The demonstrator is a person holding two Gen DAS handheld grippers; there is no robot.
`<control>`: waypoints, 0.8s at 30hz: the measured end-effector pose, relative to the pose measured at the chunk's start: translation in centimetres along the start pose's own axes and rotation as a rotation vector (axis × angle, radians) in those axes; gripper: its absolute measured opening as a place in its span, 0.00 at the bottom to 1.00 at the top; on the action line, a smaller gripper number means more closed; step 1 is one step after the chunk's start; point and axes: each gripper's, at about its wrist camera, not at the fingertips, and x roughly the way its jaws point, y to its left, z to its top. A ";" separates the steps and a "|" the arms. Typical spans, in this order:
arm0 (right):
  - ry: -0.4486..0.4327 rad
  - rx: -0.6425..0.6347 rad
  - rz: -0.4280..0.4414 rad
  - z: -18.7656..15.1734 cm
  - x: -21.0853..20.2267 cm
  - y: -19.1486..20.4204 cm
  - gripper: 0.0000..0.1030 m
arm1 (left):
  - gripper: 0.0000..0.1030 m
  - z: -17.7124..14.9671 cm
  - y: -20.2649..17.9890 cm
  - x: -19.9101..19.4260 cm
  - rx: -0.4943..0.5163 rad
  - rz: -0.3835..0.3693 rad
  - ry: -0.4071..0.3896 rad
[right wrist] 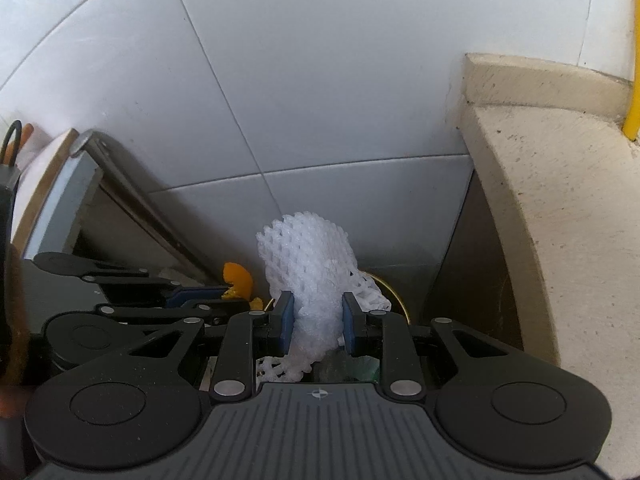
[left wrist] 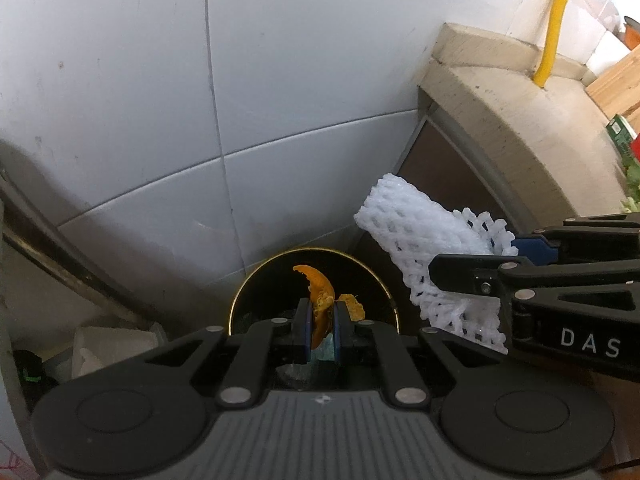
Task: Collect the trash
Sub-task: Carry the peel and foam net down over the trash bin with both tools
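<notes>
- While we hold both finds above the black bin (left wrist: 240,300), orange peel (left wrist: 320,296) sits clamped in our left gripper (left wrist: 320,330).
- White foam net (right wrist: 308,276) is pinched by our right gripper (right wrist: 316,324).
- We judge release comes next: centre each over the gold-rimmed opening, then part the jaws.

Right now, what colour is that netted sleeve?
White foam net, clearest in the right wrist view.

A beige stone counter (left wrist: 532,120) fills the right of the frame — a yellow pipe (left wrist: 554,32) rises from it, wooden boards (left wrist: 618,84) at far right.
</notes>
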 end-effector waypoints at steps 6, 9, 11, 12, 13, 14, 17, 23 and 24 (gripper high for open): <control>0.027 -0.005 0.001 0.3 1.2 -0.1 0.30 | 0.07 0.1 0.3 0.7 -0.008 0.010 0.024; 0.036 -0.005 0.005 0.4 1.7 -0.1 0.30 | 0.07 0.2 0.2 1.0 -0.010 0.015 0.035; 0.039 -0.005 0.006 0.5 1.8 -0.1 0.30 | 0.07 0.2 0.3 1.2 -0.009 0.018 0.040; 0.041 -0.005 0.006 0.5 1.9 -0.1 0.30 | 0.07 0.2 0.4 1.3 -0.009 0.020 0.043; 0.044 -0.005 0.005 0.6 2.0 -0.2 0.30 | 0.07 0.3 0.4 1.4 -0.009 0.021 0.046; 0.046 -0.004 0.004 0.6 2.2 -0.2 0.30 | 0.07 0.3 0.4 1.6 -0.008 0.024 0.050; 0.054 0.002 0.000 0.7 2.5 -0.5 0.30 | 0.07 0.5 0.4 2.0 -0.006 0.031 0.065; 0.076 0.015 -0.005 0.7 3.5 -0.8 0.30 | 0.07 0.7 0.6 3.0 -0.011 0.043 0.094; 0.080 0.017 -0.005 0.7 3.7 -0.9 0.30 | 0.07 0.6 0.5 3.1 -0.011 0.043 0.096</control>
